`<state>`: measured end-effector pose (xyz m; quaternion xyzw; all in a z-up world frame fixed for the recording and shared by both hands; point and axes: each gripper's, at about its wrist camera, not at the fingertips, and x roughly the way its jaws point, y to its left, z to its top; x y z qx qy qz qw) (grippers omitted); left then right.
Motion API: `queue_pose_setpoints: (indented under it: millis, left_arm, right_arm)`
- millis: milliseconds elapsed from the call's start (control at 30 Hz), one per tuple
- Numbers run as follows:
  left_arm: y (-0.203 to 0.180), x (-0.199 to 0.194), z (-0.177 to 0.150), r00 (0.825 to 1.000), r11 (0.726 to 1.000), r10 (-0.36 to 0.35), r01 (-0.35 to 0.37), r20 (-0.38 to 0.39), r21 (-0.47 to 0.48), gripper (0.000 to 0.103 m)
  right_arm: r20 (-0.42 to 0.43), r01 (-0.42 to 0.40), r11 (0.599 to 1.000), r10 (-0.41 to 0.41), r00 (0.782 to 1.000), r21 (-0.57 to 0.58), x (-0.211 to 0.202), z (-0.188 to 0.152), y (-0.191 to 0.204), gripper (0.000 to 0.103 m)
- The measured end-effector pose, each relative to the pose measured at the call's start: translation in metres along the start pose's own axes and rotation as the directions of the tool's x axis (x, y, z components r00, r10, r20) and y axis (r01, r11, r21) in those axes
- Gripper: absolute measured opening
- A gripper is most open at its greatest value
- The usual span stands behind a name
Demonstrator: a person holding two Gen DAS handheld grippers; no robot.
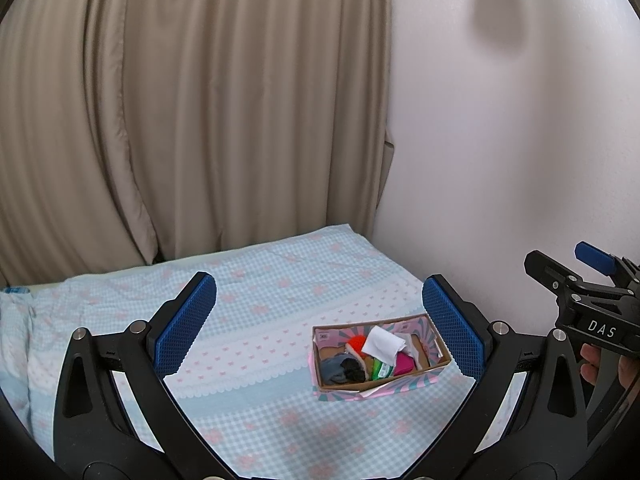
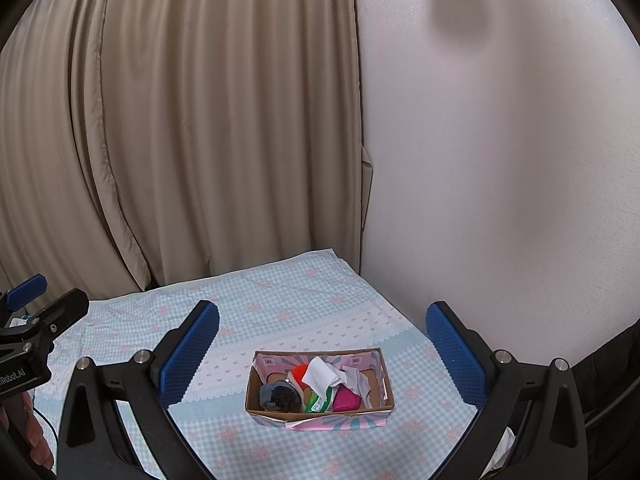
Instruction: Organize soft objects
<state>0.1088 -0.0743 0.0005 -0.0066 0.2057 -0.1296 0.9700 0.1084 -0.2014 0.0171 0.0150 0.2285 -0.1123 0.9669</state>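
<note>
A small cardboard box with a pink and blue patterned outside lies on the bed. Inside it are soft items: a white cloth, an orange pompom, a dark grey bundle, a green and white piece and a pink pouch. My left gripper hovers open above the bed, the box near its right finger. My right gripper is open too, with the box low between its fingers. Neither holds anything.
The bed carries a light blue checked sheet with pink bows. Beige curtains hang behind it and a white wall runs along its right side. A hand holds the left tool.
</note>
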Motion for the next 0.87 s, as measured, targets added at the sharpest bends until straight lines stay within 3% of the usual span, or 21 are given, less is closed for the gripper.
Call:
queue_pose_setpoints:
  millis: [533, 867]
  left_arm:
    - [-0.002, 0.003, 0.000, 1.000, 1.000, 0.009, -0.009, -0.008, 0.014, 0.103]
    - [-0.005, 0.013, -0.005, 0.998, 0.997, 0.069, -0.069, -0.014, 0.026, 0.103]
  right_arm:
    - [-0.005, 0.000, 1.000, 0.000, 1.000, 0.000, 0.001, 0.000, 0.000, 0.103]
    - [-0.029, 0.011, 1.000, -0.011, 1.000, 0.000, 0.007, -0.002, 0.002, 0.103]
